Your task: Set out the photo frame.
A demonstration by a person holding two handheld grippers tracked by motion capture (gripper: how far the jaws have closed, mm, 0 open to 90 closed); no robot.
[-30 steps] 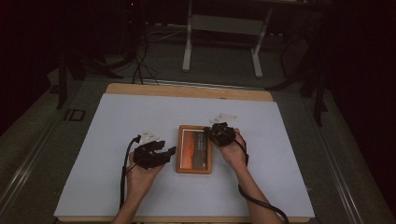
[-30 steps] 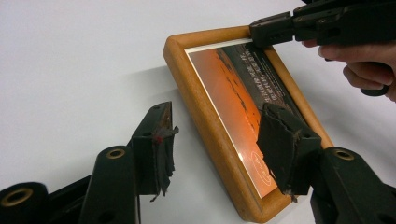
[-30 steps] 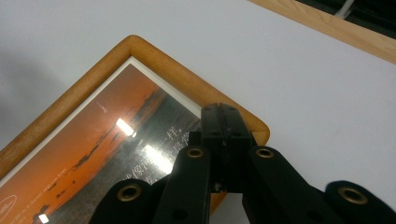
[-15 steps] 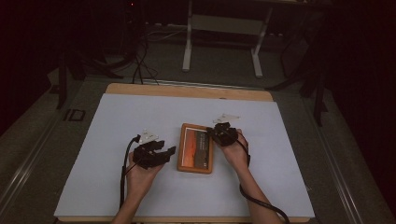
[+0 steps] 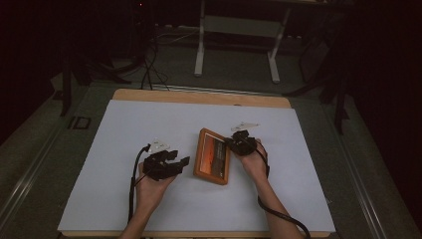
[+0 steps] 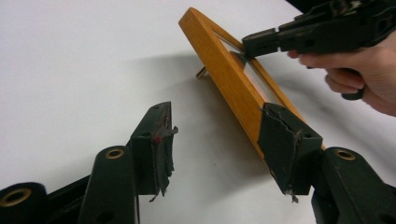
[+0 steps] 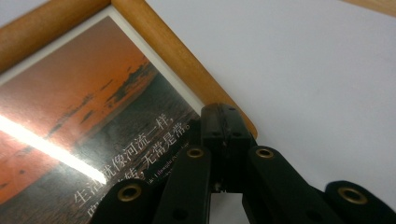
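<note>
From above, a rectangular wooden picture frame holding an orange sunset print (image 5: 213, 156) sits near the middle of the white-covered table (image 5: 124, 134), between the person's two hands. The right gripper (image 5: 233, 144) meets the frame at its right-hand edge, while the left gripper (image 5: 184, 162) waits just beside the frame's left edge, apart from it, its fingers pointing toward the wood. Along the left gripper's own view, the frame (image 6: 233, 79) is clearly tilted, one long side raised off the table with a small metal stand part showing underneath; I'd say it is tipped so this hand can get a finger under the edge. Its two padded fingers (image 6: 156, 149) stand wide apart with nothing between them, one of them just in front of the frame's near edge, and I cannot tell whether it touches. The other gripper (image 6: 254, 44) reaches in from the upper right, gripping the raised far rim. In the right gripper's view, its fingers (image 7: 225, 133) are pressed together at the rounded wooden rim, close to a corner of the print (image 7: 84, 126), apparently pinching the edge to hold the tilt.
</note>
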